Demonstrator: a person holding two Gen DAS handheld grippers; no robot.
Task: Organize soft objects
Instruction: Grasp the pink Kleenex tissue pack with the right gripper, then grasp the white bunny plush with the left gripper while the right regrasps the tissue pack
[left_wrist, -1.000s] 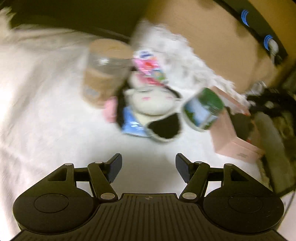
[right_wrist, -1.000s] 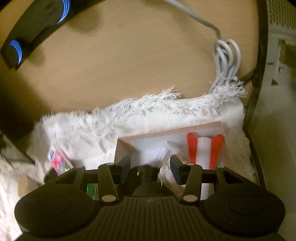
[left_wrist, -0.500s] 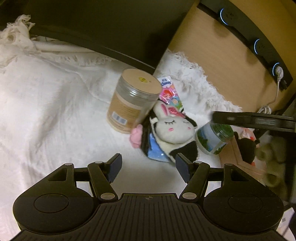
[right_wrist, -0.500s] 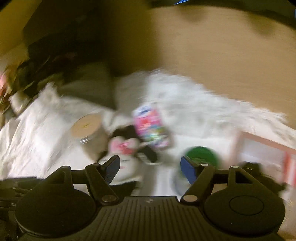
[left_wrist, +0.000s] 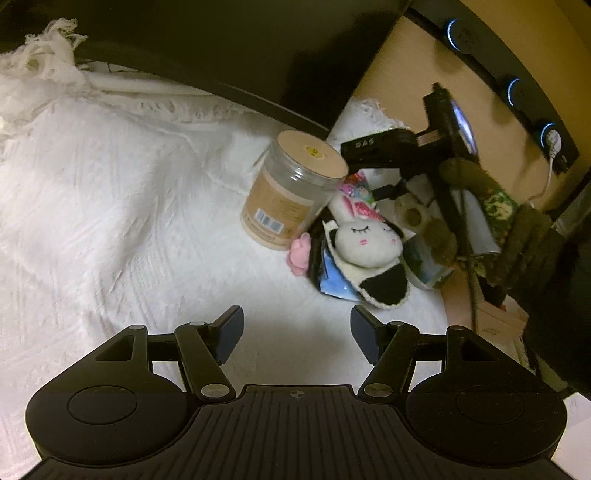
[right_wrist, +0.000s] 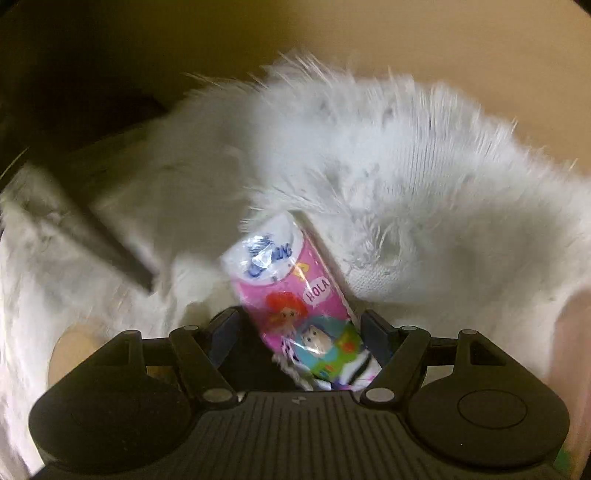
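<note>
My right gripper (right_wrist: 301, 332) stands open astride a pink cartoon-printed tissue pack (right_wrist: 295, 295) that lies on the fluffy white blanket (right_wrist: 406, 166). There is a gap between the pack and the left pad. In the left wrist view the same pack (left_wrist: 356, 188) peeks out behind a plush bunny doll (left_wrist: 369, 243). A gloved hand (left_wrist: 480, 221) holds the right gripper above them. My left gripper (left_wrist: 295, 332) is open and empty over the white blanket (left_wrist: 129, 221), short of the doll.
A clear jar with a tan lid (left_wrist: 291, 195) stands just left of the doll. A small printed can (left_wrist: 428, 266) lies to its right, beside a pink box (left_wrist: 491, 317). A dark panel (left_wrist: 221, 44) and a wooden board (left_wrist: 406, 74) bound the far side.
My right gripper swung left from the pink box to the tissue pack and its jaws widened. It and the gloved hand came into the left wrist view. The left gripper drew back a little.
</note>
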